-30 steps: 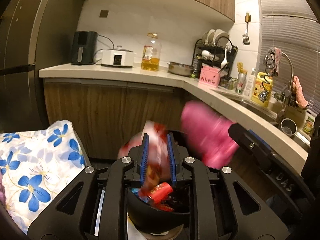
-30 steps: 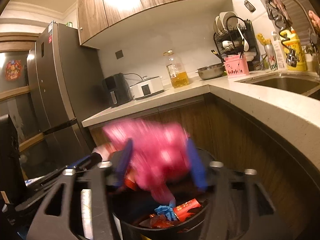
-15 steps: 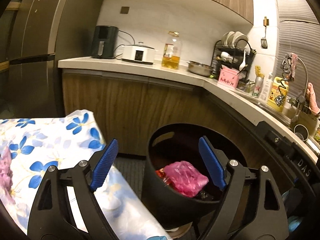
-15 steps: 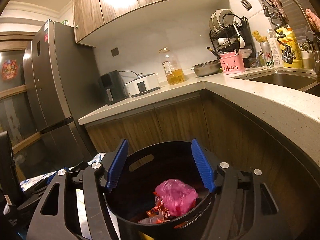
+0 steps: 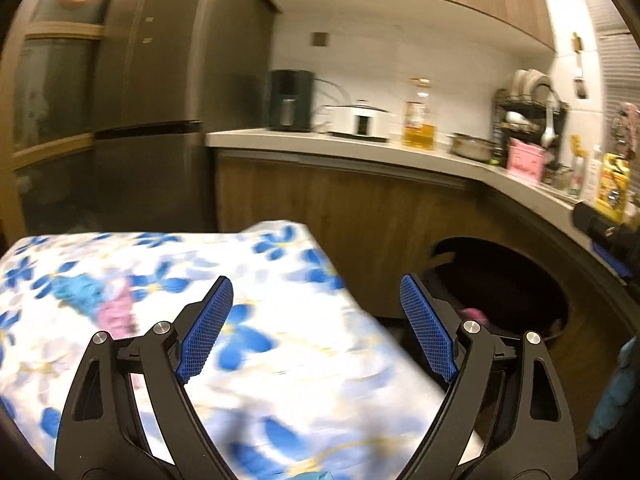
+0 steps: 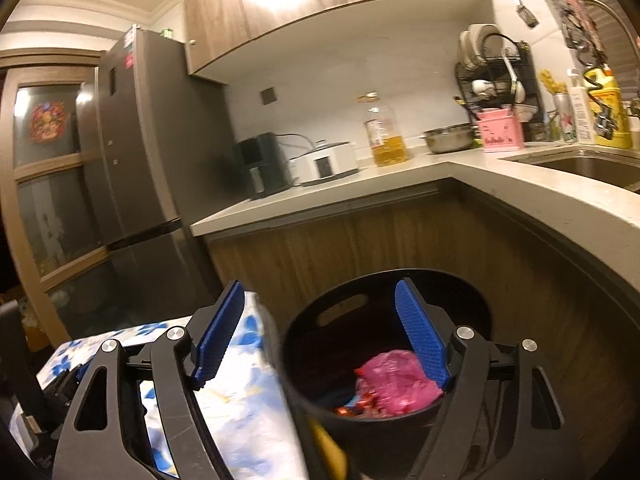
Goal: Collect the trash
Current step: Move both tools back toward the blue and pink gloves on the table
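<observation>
A black round bin point(image 6: 320, 364) stands on the floor by the wooden cabinets; it also shows in the left wrist view point(image 5: 520, 276). A crumpled pink bag point(image 6: 394, 380) lies in it on top of red wrappers. My right gripper point(image 6: 320, 332) is open and empty just left of and above the bin. My left gripper point(image 5: 316, 324) is open and empty over a table with a blue-flowered cloth point(image 5: 160, 280). Blurred blue and pink scraps point(image 5: 96, 300) lie on the cloth to its left.
A stone counter point(image 6: 480, 184) wraps round the bin, with an oil bottle point(image 6: 386, 132), a cooker, a pink holder and a sink point(image 6: 588, 166). A grey fridge point(image 5: 148, 120) stands at the left. The flowered table's edge point(image 6: 240, 400) is beside the bin.
Both grippers have let go of their trash into the bin and opened. The left gripper has swung left over the flowered table; the right has shifted left a little.
</observation>
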Demonstrator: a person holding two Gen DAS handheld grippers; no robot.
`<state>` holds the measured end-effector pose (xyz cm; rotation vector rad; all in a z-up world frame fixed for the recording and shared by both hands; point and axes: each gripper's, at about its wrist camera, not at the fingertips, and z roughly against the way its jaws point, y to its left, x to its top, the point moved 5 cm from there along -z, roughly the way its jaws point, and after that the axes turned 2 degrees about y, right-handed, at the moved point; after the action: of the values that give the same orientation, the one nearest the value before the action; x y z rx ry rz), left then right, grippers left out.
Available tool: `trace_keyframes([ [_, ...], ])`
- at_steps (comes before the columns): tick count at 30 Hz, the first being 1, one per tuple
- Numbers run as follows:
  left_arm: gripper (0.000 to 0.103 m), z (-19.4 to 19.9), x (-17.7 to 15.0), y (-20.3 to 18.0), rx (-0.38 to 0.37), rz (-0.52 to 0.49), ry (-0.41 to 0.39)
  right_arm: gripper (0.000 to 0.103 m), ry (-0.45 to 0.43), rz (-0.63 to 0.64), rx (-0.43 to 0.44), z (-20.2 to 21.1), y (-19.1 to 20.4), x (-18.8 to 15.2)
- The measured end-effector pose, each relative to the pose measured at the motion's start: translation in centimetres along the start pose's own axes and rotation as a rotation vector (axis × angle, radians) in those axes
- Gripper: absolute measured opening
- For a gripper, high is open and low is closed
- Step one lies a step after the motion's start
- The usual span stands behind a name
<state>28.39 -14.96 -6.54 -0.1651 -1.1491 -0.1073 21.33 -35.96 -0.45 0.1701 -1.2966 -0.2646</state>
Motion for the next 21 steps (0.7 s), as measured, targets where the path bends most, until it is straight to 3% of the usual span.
trace_keyframes([
  [11,0.084,4.6,-1.3,12.0,0.217,0.111,-0.032,0.076,0.073,0.098,0.174,-1.1,10.2,-3.0],
  [21,0.084,7.8,-1.9,20.9,0.344,0.189,-0.051,0.076,0.161,0.195,0.310,-3.9,20.8,-7.3],
])
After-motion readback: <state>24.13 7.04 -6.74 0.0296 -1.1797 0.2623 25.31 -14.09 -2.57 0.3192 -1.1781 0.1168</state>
